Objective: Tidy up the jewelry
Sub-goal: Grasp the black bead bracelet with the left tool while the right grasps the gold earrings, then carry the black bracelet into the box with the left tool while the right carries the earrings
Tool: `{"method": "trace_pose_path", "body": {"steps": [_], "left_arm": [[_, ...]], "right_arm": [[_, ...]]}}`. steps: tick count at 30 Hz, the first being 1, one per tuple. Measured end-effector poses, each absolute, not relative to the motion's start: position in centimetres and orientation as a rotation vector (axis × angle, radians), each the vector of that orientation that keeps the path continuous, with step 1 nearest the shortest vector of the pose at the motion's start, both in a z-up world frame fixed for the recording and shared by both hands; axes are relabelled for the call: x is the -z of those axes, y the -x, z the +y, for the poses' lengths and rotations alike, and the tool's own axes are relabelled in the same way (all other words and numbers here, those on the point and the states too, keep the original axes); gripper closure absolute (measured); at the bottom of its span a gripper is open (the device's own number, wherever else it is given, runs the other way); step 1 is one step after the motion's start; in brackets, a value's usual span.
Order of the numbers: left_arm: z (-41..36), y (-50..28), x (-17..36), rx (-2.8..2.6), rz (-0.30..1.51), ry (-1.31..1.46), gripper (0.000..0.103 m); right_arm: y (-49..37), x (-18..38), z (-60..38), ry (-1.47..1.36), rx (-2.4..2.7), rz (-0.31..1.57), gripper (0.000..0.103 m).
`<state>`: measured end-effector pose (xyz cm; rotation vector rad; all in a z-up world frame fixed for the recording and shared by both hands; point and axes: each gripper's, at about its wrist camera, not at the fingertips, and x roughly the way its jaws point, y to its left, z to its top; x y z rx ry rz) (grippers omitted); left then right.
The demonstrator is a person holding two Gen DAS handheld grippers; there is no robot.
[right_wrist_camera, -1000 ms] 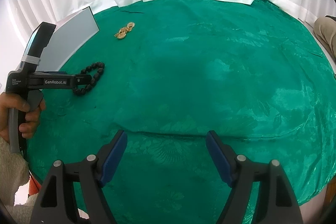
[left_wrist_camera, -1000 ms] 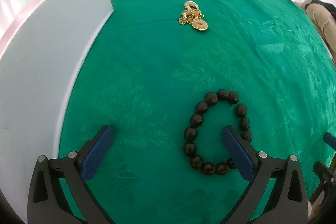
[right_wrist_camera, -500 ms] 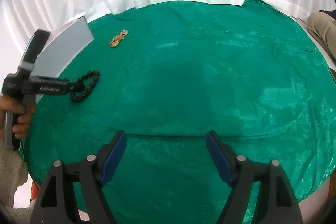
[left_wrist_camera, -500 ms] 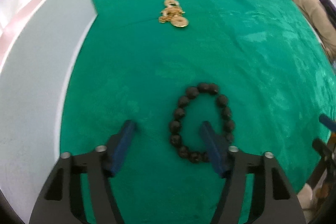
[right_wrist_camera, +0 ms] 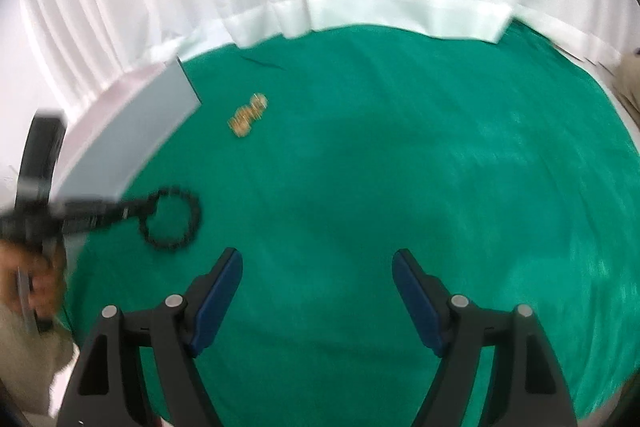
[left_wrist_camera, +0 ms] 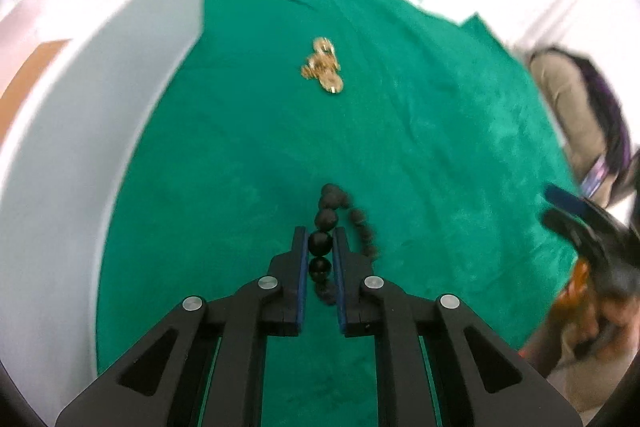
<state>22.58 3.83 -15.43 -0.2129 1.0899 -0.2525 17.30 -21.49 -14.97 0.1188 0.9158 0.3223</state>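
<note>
The left gripper (left_wrist_camera: 320, 245) is clamped on two beads of the black bead bracelet (left_wrist_camera: 327, 217), above the green cloth (left_wrist_camera: 440, 147). In the left wrist view the bracelet loop is stretched long, its axis running straight ahead along the fingers toward the gold jewelry (left_wrist_camera: 323, 66). The right gripper (right_wrist_camera: 317, 269) hangs with jaws wide apart, holding nothing. A grey box (left_wrist_camera: 100, 107) stands left of the bracelet.

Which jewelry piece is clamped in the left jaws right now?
The black bead bracelet, pinched between the left gripper jaws. The gold jewelry pile lies untouched, farther out on the cloth.
</note>
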Motion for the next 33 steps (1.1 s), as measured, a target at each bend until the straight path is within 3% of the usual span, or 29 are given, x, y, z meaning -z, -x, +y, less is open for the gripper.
{"method": "trace_pose_path", "body": {"steps": [9,14,18,24,33], "left_arm": [[6.6,-19.5,12.2,0.2,1.01,0.344,0.093],[8.2,-18.4,12.3,0.166,1.014,0.355,0.093],[8.6,-17.8,12.5,0.16,1.018,0.357,0.093],[9.3,-17.4,11.4,0.179,0.998,0.399,0.093],[10.3,-14.4,4.2,0.235,0.888,0.488,0.093]], "right_arm": [[-33.9,16.1,-10.8,-0.108,-0.532,1.088,0.024],[-39.0,19.0,-5.6,-0.01,-0.419,1.171,0.033],[-39.0,19.5,-3.9,0.087,-0.359,1.187,0.077],[-36.8,16.8,-4.8,0.041,-0.427,1.167,0.079],[-31.8,6.4,-5.2,0.041,-0.595,1.024,0.079]]}}
